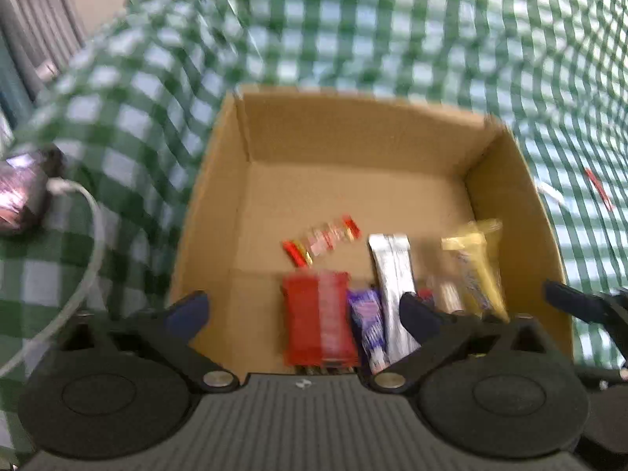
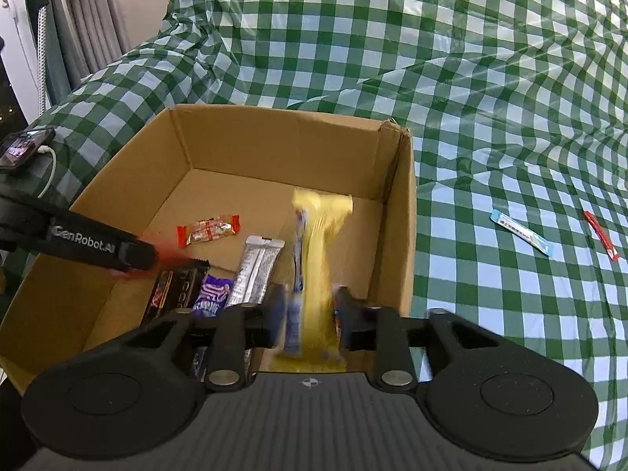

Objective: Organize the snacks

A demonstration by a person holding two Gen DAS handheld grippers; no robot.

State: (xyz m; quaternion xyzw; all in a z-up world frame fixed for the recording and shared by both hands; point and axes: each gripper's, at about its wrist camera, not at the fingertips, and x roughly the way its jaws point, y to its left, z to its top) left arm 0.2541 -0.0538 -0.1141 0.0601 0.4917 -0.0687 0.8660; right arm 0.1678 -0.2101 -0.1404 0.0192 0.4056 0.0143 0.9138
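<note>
While over the open cardboard box (image 1: 353,129) on the green-checked cloth (image 1: 353,19), shows left gripper (image 1: 304,312) with jaws spread wide, nothing clamped. Frames red packet (image 1: 318,322) between the fingers, blurred, pads clear of it on both sides; sits low in the box near the front wall. Lists beside it, left to right: purple packet (image 1: 369,322), silver packet (image 1: 392,282), yellow packet (image 1: 475,267). Puts red-and-silver wrapped candy (image 1: 322,239) alone on the box floor further back.

From the right wrist, shows right gripper (image 2: 312,314) with jaws partly apart, yellow packet standing lengthwise between them, heavily blurred, inside the box by its right wall. Cannot tell if either pad touches it; no firm clamp visible. Also catches a dark bar (image 2: 172,288) at the left end of the row, touching the purple packet, under the left gripper's finger with a red blur at its tip.

Outside the box, right side, on the cloth: light blue sachet (image 2: 524,233) and thin red sachet (image 2: 600,235), near each other, well apart from the box. At far left: phone (image 2: 23,149) with lit screen, white cable (image 2: 49,172) plugged in.
</note>
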